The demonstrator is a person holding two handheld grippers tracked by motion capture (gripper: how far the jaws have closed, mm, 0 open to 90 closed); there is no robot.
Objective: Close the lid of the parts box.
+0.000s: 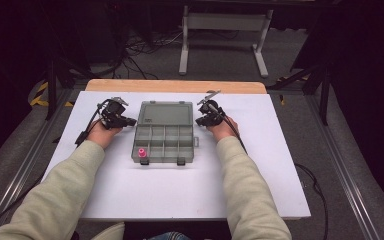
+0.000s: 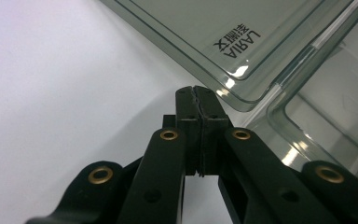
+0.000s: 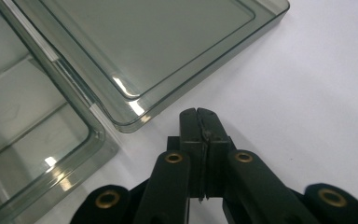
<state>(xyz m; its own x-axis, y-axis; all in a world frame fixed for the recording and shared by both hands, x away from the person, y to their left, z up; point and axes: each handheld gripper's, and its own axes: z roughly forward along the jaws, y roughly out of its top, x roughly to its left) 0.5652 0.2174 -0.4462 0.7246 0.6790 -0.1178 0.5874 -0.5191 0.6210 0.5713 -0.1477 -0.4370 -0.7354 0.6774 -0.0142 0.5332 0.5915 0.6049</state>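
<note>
Flanking the organiser box (image 1: pixel 163 132) on the white bench (image 1: pixel 130 190), both tools sit idle. Left of the box, the left hand-held gripper (image 1: pixel 125 120) has its jaws pressed together on nothing, its tip just beside the corner of the flat-lying lid (image 2: pixel 205 32). The box itself, clear smoky plastic, looks light, stiff and slick, likely to skid if pushed; its thin lid edge or a tray wall offers the best pinch. A pink piece (image 1: pixel 142 153) stands in its near-left compartment. Right of the box, the right hand-held gripper (image 1: pixel 202 120) is likewise closed and empty.
</note>
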